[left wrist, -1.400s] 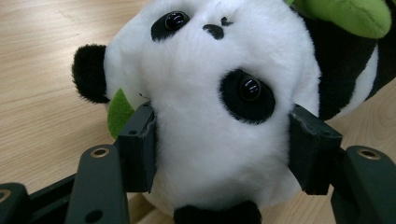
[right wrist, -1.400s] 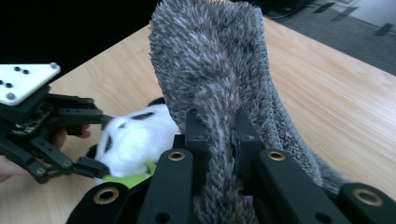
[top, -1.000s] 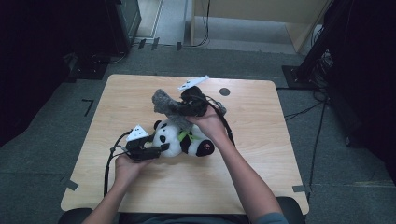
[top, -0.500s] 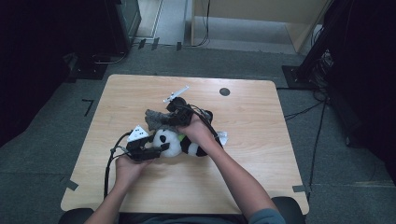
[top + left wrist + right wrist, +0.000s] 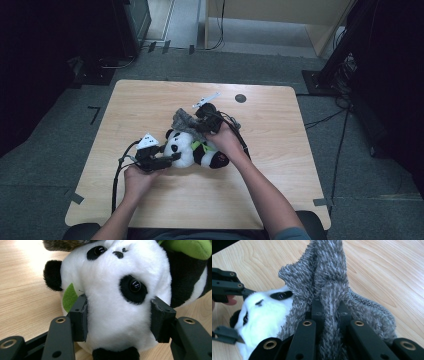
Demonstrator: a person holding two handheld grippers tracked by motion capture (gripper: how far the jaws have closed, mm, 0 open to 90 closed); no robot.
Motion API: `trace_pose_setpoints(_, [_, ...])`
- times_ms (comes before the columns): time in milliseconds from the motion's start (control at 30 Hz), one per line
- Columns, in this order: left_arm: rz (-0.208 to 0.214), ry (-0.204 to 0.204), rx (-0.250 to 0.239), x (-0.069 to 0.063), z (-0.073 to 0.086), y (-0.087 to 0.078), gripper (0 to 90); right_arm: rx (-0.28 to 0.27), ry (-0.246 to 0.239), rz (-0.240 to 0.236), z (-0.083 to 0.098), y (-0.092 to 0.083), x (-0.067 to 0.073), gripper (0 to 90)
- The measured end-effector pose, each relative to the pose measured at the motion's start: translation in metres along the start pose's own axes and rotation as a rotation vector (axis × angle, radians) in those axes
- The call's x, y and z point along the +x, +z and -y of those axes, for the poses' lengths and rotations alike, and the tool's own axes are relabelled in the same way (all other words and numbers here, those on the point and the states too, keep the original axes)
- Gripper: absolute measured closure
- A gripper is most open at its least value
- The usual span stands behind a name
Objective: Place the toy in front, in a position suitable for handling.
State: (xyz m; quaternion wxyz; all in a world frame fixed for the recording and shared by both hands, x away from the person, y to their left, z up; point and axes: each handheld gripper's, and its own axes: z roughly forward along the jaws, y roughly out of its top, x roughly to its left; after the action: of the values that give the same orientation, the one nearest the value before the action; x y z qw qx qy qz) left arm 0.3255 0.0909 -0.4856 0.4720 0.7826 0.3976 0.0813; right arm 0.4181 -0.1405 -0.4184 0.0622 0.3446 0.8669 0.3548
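A pale wooden table point(image 5: 150, 105) carries everything, with a small dark round spot point(image 5: 240, 98) on its far side, well apart from the right gripper's fingers. Grey floor surrounds it, with cables and dark equipment beyond the far edge.

The panda plush point(image 5: 192, 150) lies on its side near the middle of the table. In the left gripper view its white head point(image 5: 117, 290) sits between the two pads, with a green leaf point(image 5: 70, 296) just outside one pad and the black body beyond the other. The left gripper point(image 5: 165, 161) lies nearly level on the tabletop, pointing at the head; its jaws have just been closing, and each pad point(image 5: 80, 315) now presses into the fur of the head. The left hand point(image 5: 137, 180) grasps the gripper from behind, forearm coming up from the near edge.

A grey fuzzy cloth point(image 5: 185, 120) hangs bunched over the far side of the panda's head. The right gripper point(image 5: 197, 122) pinches a fold of it; in the right gripper view the fingers point(image 5: 318, 308) stand close together with the shaggy cloth point(image 5: 329, 277) squeezed between them, the rest draping down onto the panda's face just beside the fingertips. The right hand point(image 5: 225, 140) reaches over the panda's body, wrist bent so the gripper angles towards the left one, whose jaws show at the edge of that view
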Motion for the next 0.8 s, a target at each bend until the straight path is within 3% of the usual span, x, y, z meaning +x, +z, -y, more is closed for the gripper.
trace_pose_setpoints(200, [0.002, 0.001, -0.002, 0.000, 0.000, 0.000, 42.7, -0.010, 0.005, 0.014, 0.003, -0.004, -0.007, 82.3])
trace_pose_setpoints(267, [0.004, 0.004, -0.006, 0.000, 0.001, 0.000, 42.6, -0.035, -0.023, 0.055, 0.003, -0.010, -0.010, 82.4])
trace_pose_setpoints(433, [0.004, 0.008, -0.009, 0.001, 0.002, 0.000, 42.4, -0.065, 0.008, 0.091, 0.005, -0.020, -0.022, 82.6])
trace_pose_setpoints(567, [0.006, 0.008, -0.014, 0.000, 0.002, 0.000, 41.4, -0.072, 0.069, 0.102, 0.010, -0.031, -0.035, 82.4])
trace_pose_setpoints(800, [0.006, 0.013, -0.020, -0.001, 0.003, 0.000, 41.2, -0.077, 0.071, 0.151, 0.005, -0.043, -0.041, 82.5])
